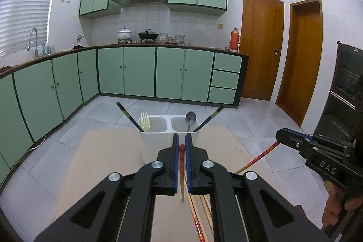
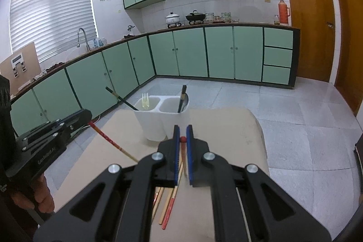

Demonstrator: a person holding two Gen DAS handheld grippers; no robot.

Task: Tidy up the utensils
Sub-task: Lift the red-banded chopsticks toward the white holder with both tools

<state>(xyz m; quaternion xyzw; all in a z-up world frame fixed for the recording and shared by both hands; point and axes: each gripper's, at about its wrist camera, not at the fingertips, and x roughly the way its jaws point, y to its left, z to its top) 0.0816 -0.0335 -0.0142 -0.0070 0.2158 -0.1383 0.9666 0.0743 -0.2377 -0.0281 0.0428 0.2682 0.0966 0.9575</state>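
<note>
A white two-compartment utensil holder stands on the tan table. Its left compartment holds a yellow fork and a black chopstick; its right one holds a metal spoon and a black chopstick. My left gripper is shut on a red-tipped chopstick, held above the table just before the holder. My right gripper is shut on another red-tipped chopstick. Each gripper shows in the other's view, holding its chopstick.
More red and wooden chopsticks lie on the tan table under the grippers. Green cabinets, a counter with pots, and wooden doors stand beyond the tiled floor. A dark cabinet is at the right.
</note>
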